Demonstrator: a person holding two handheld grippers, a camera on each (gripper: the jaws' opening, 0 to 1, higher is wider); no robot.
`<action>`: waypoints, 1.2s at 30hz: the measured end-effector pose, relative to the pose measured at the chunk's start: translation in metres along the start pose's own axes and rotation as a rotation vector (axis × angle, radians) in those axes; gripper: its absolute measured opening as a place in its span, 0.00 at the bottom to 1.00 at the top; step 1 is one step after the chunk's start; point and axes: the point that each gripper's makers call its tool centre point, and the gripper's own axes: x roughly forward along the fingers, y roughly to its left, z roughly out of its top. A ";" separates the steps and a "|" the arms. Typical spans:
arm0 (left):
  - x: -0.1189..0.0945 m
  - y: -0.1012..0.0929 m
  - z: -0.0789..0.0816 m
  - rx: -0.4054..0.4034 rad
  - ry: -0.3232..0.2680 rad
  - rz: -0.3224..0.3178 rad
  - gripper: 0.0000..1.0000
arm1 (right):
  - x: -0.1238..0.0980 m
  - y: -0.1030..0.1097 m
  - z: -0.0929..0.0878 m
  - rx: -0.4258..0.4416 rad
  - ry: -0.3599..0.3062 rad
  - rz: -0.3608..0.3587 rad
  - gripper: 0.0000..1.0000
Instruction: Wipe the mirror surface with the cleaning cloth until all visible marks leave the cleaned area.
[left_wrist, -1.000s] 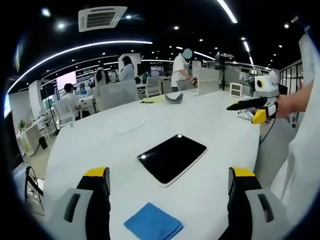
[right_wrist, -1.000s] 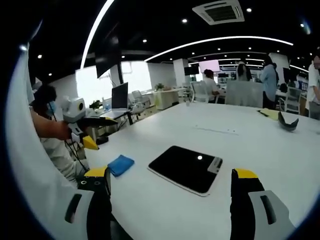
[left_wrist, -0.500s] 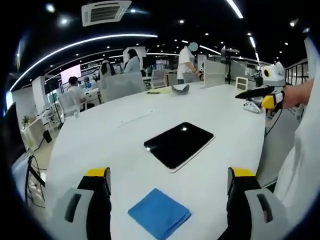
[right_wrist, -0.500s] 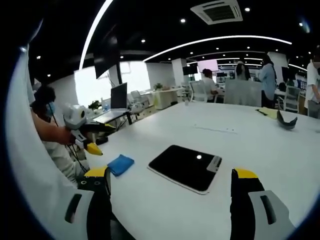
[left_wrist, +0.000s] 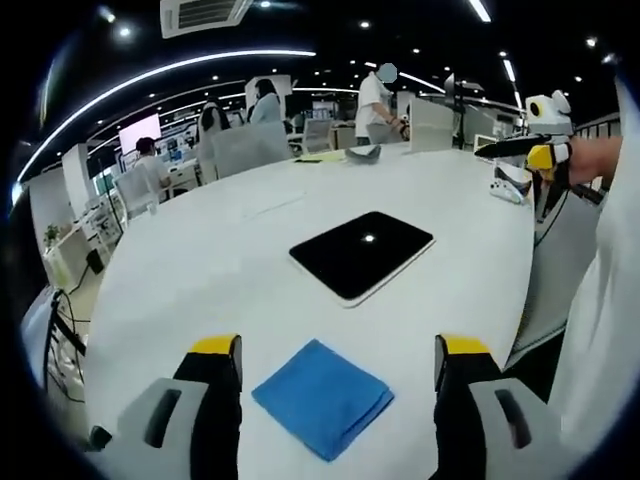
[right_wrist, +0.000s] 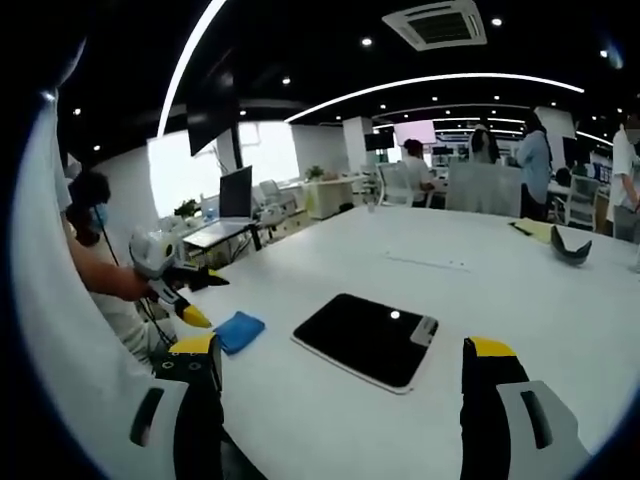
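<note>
The blue cleaning cloth (left_wrist: 322, 397) looks soft and light (pinch a folded edge); the mirror (left_wrist: 361, 254) seems fragile; left hand-held gripper (left_wrist: 337, 362) wide above it; right hand-held gripper (right_wrist: 340, 362) wide, empty.

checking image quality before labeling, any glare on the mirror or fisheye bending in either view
Left gripper view: one small bright ceiling-light spot on the dark mirror; the table edge bows strongly; the blue cloth is sharp. Right gripper view: a similar single glint on the mirror, ceiling light strips curve, the edges darken.
</note>
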 end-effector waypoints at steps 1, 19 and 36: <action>0.000 0.000 -0.002 -0.002 -0.001 0.001 0.75 | 0.000 0.000 0.000 -0.002 0.001 -0.001 1.00; 0.021 0.006 -0.054 -0.041 0.120 -0.010 0.61 | -0.005 0.002 0.001 0.001 0.005 -0.015 1.00; 0.031 0.010 -0.065 -0.071 0.136 -0.015 0.46 | -0.003 0.007 0.000 0.006 0.017 -0.017 1.00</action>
